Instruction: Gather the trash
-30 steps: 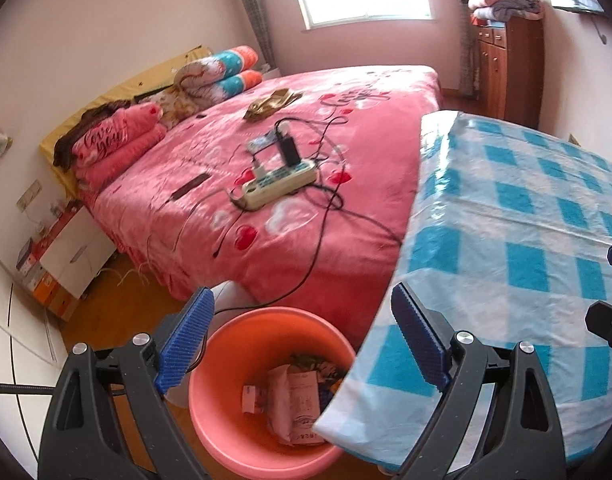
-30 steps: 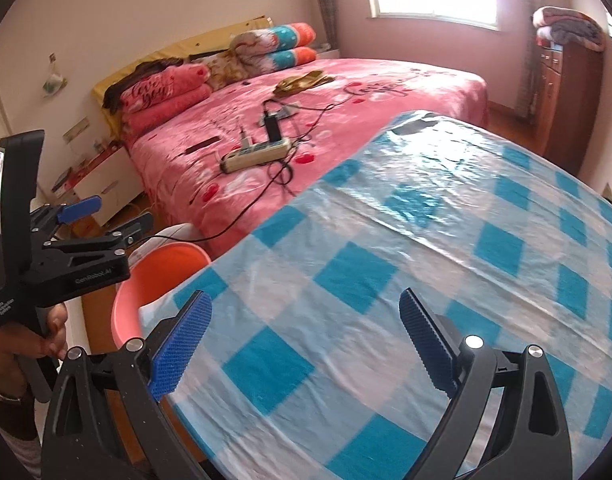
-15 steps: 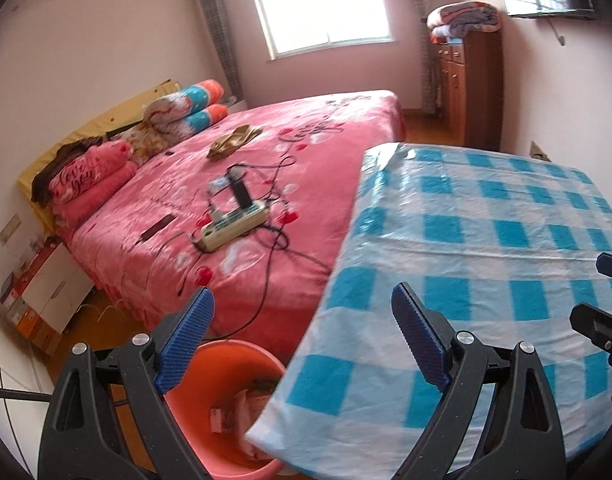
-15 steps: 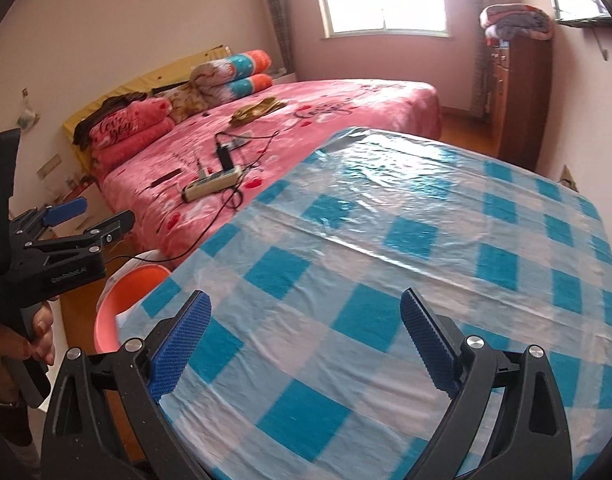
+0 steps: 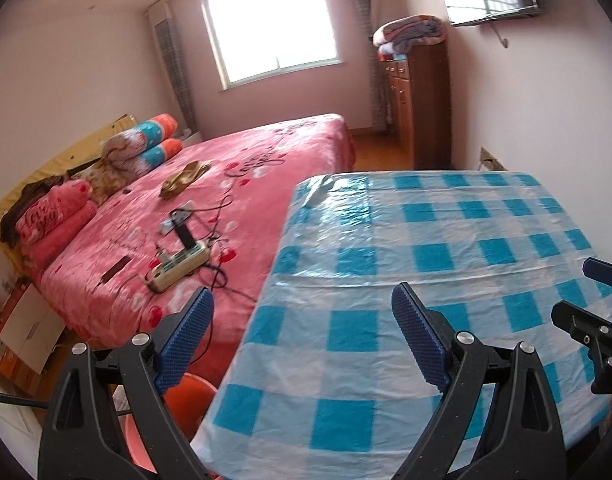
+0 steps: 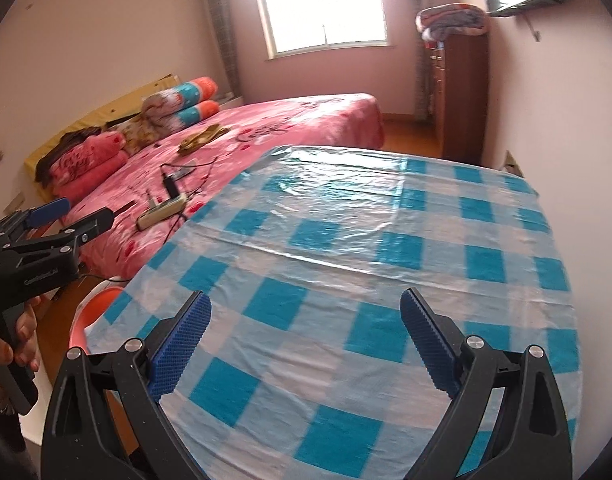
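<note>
**Scanning a table that shows no trash**

Both grippers hang over the checked tablecloth [image 6: 346, 240] with jaws spread wide and nothing between them: left gripper [image 5: 301, 336], right gripper [image 6: 306, 344]. The orange bucket [image 5: 177, 400] sits on the floor just beside the table's left edge, partly hidden. No trash shows on the cloth, so collection looks largely finished, though the bucket's contents are hidden.

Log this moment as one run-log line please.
left gripper: open, empty | right gripper: open, empty | both over blue-and-white checked plastic tablecloth | round orange plastic bin: below table edge
</note>
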### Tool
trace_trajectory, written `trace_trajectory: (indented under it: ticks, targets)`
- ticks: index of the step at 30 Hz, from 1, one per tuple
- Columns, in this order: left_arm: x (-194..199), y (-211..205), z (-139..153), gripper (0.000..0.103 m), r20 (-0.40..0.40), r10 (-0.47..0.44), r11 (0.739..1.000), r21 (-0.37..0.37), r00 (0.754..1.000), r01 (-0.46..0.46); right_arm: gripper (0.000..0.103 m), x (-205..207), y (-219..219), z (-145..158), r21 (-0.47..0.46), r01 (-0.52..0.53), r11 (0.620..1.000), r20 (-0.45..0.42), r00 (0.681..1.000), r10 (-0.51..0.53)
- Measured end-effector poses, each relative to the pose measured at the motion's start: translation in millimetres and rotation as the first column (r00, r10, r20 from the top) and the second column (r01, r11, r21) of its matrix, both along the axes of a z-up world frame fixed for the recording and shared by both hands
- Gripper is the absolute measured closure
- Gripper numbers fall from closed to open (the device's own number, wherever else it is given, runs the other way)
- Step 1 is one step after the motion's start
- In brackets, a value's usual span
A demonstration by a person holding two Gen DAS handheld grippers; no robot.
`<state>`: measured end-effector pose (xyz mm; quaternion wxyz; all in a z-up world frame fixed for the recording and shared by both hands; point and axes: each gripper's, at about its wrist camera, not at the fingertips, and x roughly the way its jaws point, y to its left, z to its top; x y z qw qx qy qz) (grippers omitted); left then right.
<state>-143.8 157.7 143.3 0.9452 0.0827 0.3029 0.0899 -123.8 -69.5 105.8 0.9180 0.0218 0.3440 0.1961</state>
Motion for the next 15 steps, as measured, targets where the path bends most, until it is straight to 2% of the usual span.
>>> trace_trajectory:
  ticks: [8, 11, 15]
  targets:
    - [0, -33, 5, 0.012, 0.019, -0.067, 0.997, -0.022, 0.998, 0.067, 0.009, -8, -38, 3, 0.023, 0.09, 0.996, 0.022, 0.996, -0.09]
    - [0, -45, 7, 0.005, 0.028, -0.09, 0.996, -0.016, 0.996, 0.09, 0.009, -11, -52, 4, 0.035, 0.124, 0.992, 0.029, 0.992, -0.125]
    - [1, -62, 11, 0.005, 0.051, -0.123, 0.992, -0.021, 0.991, 0.124, 0.009, -15, -69, 5, 0.043, 0.165, 0.985, 0.042, 0.985, -0.167]
